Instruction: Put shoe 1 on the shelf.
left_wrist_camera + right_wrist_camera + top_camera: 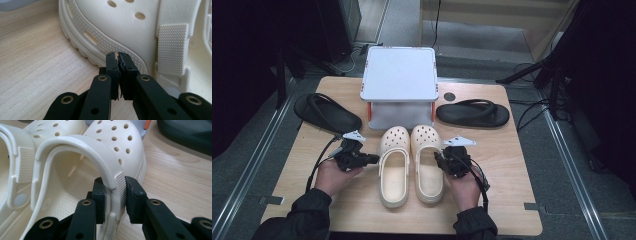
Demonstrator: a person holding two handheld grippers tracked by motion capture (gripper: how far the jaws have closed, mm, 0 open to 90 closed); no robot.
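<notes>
**Two clogs side by side, one gripped and one let alone**

Two cream clogs sit together at the middle of the wooden table [512, 165], toes pointing away from the person and towards the grey-topped stand [399, 75] at the far edge. A black sandal [326, 113] lies to the left of the stand and another black flip-flop [472, 113] to its right, both well apart from the pair.

The right gripper [115, 185] has the heel strap of the right clog [428, 165] between its jaws; in the right gripper view the ribbed end of the strap sits between the two pads, the right pad against it and the left pad close on the other side, so it reads as a loose hold, not a hard clamp. The left gripper [117, 55] is pinched together on nothing, its tips just beside the outer sole wall of the left clog [394, 167], low over the table.

By my reading the step in hand is taking hold of the pair, one shoe per hand, and only the right side is engaged. Next, the left jaws would need to part and find a graspable edge, the strap or the collar rim, since the sole wall is too broad. The right pads should firm up on the strap before any lift, or the clog may swing and slip.
</notes>
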